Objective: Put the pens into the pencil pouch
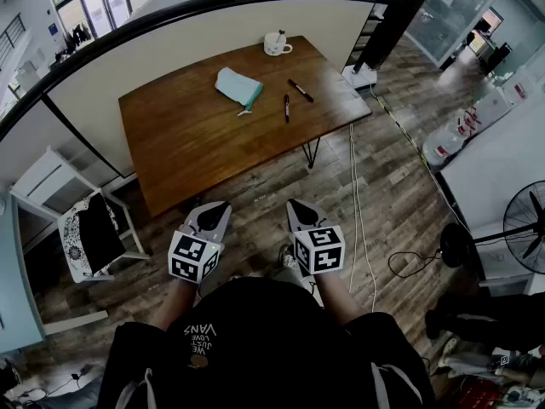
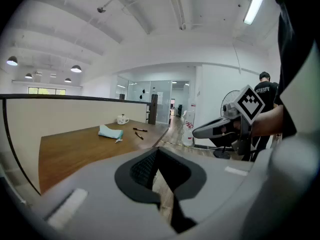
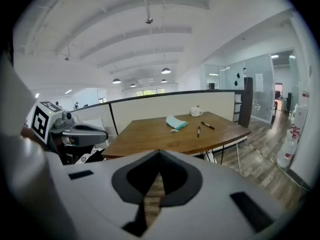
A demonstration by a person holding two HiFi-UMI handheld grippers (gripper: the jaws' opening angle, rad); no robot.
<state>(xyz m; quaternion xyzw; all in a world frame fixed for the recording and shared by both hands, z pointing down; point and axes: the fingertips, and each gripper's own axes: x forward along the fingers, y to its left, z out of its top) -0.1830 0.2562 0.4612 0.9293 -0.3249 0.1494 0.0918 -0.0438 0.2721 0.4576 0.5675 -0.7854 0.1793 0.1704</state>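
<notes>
- On the wooden table (image 1: 196,143), two pens (image 1: 300,90) are lying near the pencil pouch (image 1: 238,87).
- The left gripper (image 1: 211,213) and the right gripper (image 1: 301,213) are hanging closed and empty, short of the table.
- An off-centre pinch may be sending a pen rolling away.

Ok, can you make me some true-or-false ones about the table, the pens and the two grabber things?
1. A light-blue fabric pouch lies on the brown wooden table. True.
2. Both dark pens are inside the pouch. False: they lie bare on the table, beside it.
3. The left gripper holds a pen. False: its jaws are shut on nothing, over the floor, short of the table.
4. A white mug stands near the table's far edge. True.
5. The right gripper is shut and empty. True.
</notes>
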